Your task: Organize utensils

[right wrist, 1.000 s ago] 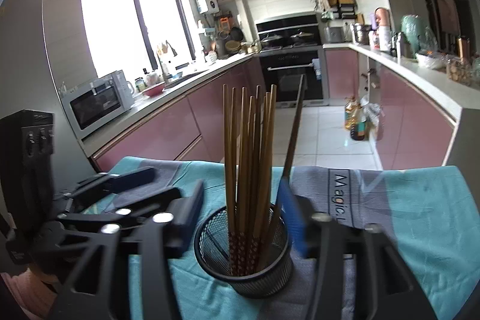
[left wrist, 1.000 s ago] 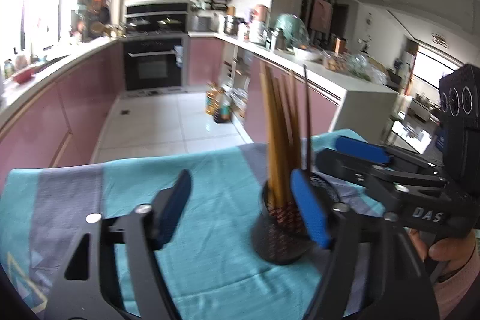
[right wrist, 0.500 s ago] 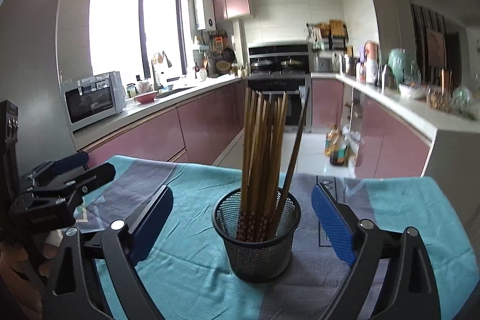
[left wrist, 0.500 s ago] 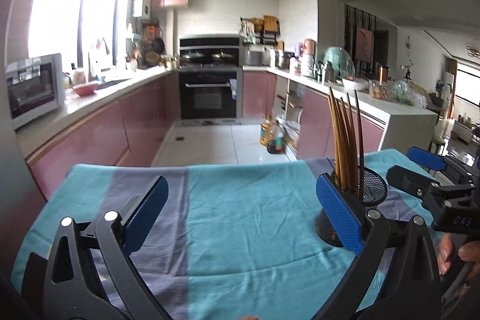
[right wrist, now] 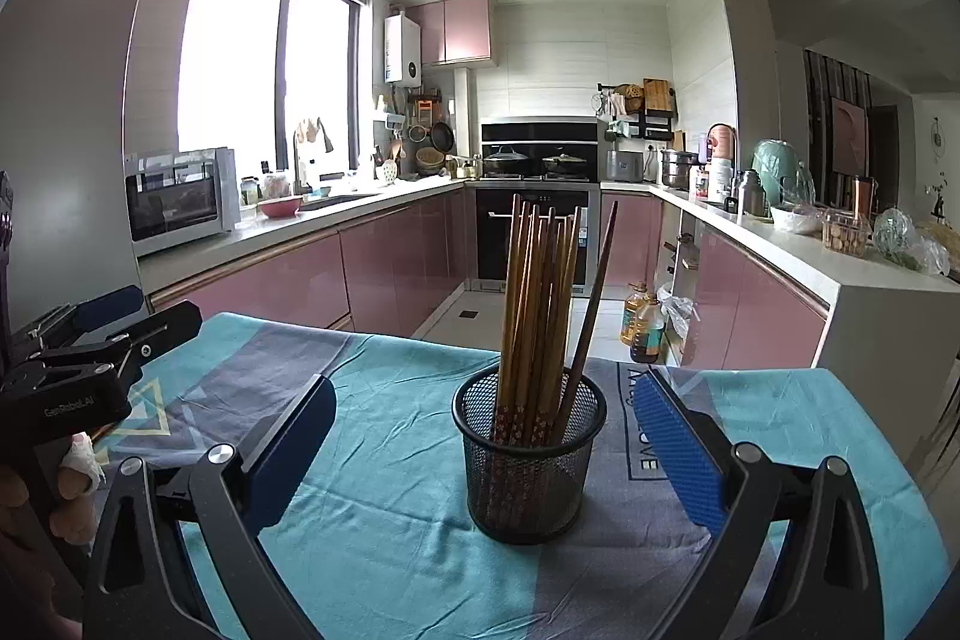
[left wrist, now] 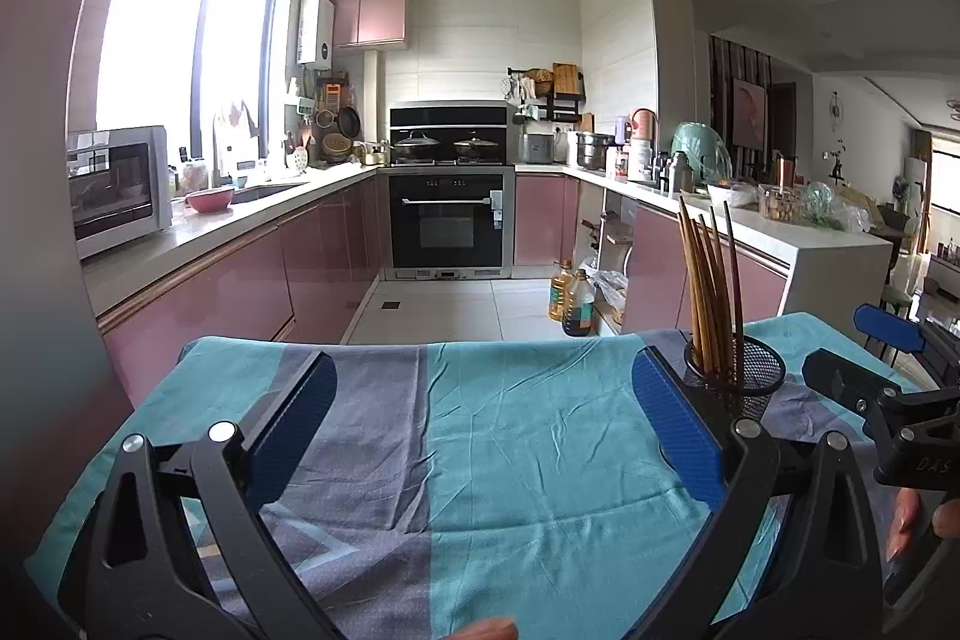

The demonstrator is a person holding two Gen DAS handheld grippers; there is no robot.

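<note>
In the right wrist view the right tongs fill the lower frame, blue pads spread wide with nothing pinched; their jaws have just been opening, and the black mesh holder stands between the two pads, clear of both. It sits upright on the teal-and-grey cloth covering the tabletop, at frame centre. The bundle of wooden chopsticks rises from it, long axis near vertical, with one darker stick leaning to the right.

The left tongs are spread just as wide, empty, over bare cloth — the holder lies off to their right, beyond the right-hand pad. The left tongs also show at the left edge of the right wrist view, well apart from the holder.

So the right hand is much the nearer. Both tongs point slightly downward across the tabletop. With every stick standing in the holder, the sorting looks about finished — likely a withdrawal.
</note>
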